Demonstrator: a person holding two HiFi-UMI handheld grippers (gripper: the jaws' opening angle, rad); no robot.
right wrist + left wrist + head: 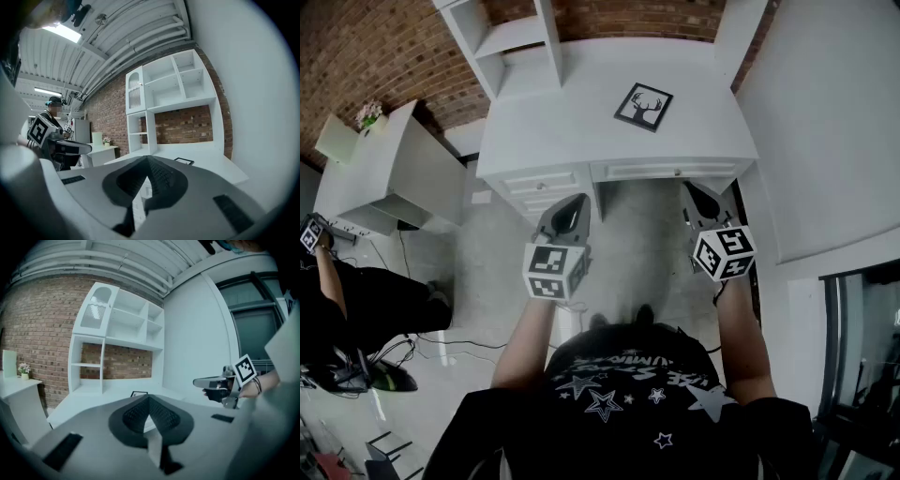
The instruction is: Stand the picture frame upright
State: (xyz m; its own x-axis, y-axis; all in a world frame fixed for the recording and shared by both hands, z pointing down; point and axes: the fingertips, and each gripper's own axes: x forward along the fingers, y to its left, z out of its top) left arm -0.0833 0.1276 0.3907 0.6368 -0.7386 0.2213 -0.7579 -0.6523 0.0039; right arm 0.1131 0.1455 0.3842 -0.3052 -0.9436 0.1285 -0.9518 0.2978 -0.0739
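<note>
A black picture frame [643,106] with a deer-head print lies flat on the white desk [581,112], right of its middle. It shows small and far in the left gripper view as the frame [139,393] and in the right gripper view as the frame [184,161]. My left gripper [572,208] is held in front of the desk's drawers, shut and empty. My right gripper [698,199] hovers at the same height to the right, also shut with nothing in it. Both are well short of the frame.
A white shelf unit [502,37] rises at the desk's back against a brick wall. A second white desk [384,173] with a small plant [367,113] stands left. Another person [337,300] with a gripper is at the far left. A white wall [825,122] bounds the right.
</note>
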